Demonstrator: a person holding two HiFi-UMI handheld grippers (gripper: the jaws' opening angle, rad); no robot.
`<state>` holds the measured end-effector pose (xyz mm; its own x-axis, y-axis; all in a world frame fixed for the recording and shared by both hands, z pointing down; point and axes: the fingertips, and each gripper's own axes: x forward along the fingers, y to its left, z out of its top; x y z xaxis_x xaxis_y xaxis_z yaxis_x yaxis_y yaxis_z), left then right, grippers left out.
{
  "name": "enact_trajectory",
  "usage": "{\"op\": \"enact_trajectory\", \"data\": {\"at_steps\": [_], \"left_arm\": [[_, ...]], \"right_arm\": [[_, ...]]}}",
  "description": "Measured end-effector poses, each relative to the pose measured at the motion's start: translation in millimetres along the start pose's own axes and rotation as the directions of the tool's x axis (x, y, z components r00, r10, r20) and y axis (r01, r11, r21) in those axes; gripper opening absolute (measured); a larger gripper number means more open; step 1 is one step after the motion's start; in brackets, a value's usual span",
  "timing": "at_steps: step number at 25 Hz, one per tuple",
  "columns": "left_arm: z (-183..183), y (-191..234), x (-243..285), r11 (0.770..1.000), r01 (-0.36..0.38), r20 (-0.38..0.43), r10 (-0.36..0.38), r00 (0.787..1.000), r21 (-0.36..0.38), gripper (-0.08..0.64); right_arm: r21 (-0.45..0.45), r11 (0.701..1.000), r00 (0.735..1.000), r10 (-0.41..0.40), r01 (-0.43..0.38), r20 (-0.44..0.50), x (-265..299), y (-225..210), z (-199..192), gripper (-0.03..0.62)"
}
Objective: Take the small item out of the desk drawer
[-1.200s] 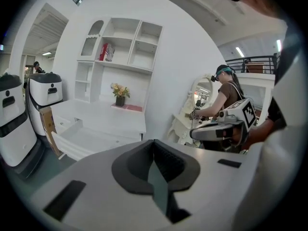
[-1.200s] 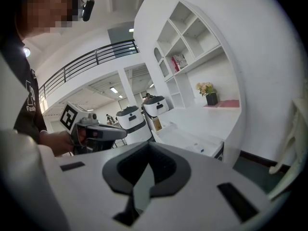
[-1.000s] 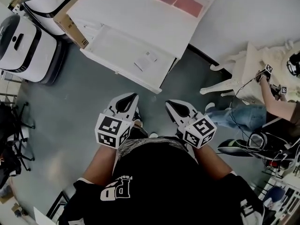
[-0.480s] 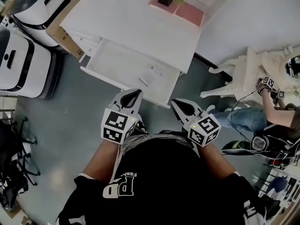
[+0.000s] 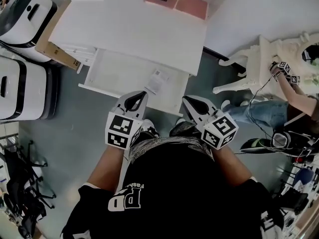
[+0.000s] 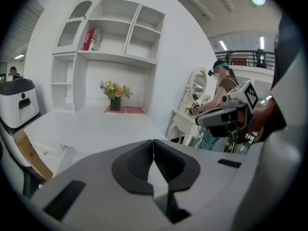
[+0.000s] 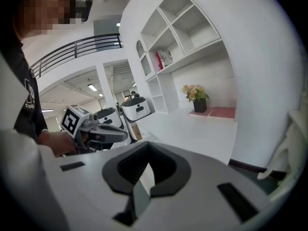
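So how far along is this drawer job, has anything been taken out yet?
Done: the drawer stands open. In hand: nothing; the left gripper and the right gripper are both shut and empty, held near the drawer's front edge. Left: the small white item lies inside the drawer, so it has yet to be gripped and lifted out.

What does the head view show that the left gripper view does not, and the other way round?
Only the head view shows the inside of the open drawer, with the small white item lying in it. Only the left gripper view shows the wall shelves, with a red and white box on the top one. Both views show the white desk top, the flowers and the right gripper.
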<state>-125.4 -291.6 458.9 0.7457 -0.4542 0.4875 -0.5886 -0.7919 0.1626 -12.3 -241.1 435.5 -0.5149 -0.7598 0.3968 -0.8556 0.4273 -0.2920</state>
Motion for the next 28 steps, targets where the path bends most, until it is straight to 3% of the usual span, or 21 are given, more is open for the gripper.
{"op": "enact_trajectory", "data": {"at_steps": [5, 10, 14, 22, 28], "left_arm": [[-1, 1, 18, 0.999, -0.027, -0.032, 0.028, 0.999, 0.016, 0.015], [-1, 2, 40, 0.996, -0.08, -0.053, 0.078, 0.996, -0.04, 0.015], [-9, 0, 64, 0.99, -0.142, -0.098, 0.141, 0.985, -0.006, 0.015], [-66, 18, 145, 0.982, -0.15, -0.308, 0.18, 0.934, 0.118, 0.015], [-98, 22, 185, 0.979, -0.107, -0.425, 0.174, 0.888, 0.176, 0.017]], "right_arm": [[-0.009, 1.0, 1.0, 0.005, -0.005, 0.002, -2, -21, 9, 0.008], [-0.017, 0.997, 0.997, 0.07, -0.071, -0.02, 3, -43, 12, 0.008], [-0.014, 0.992, 0.992, 0.123, -0.124, -0.039, -2, -58, 15, 0.009], [0.031, 0.983, 0.982, 0.184, -0.183, -0.037, 9, -105, 3, 0.008], [0.089, 0.982, 0.985, 0.169, -0.165, -0.041, 2, -126, -17, 0.009]]}}
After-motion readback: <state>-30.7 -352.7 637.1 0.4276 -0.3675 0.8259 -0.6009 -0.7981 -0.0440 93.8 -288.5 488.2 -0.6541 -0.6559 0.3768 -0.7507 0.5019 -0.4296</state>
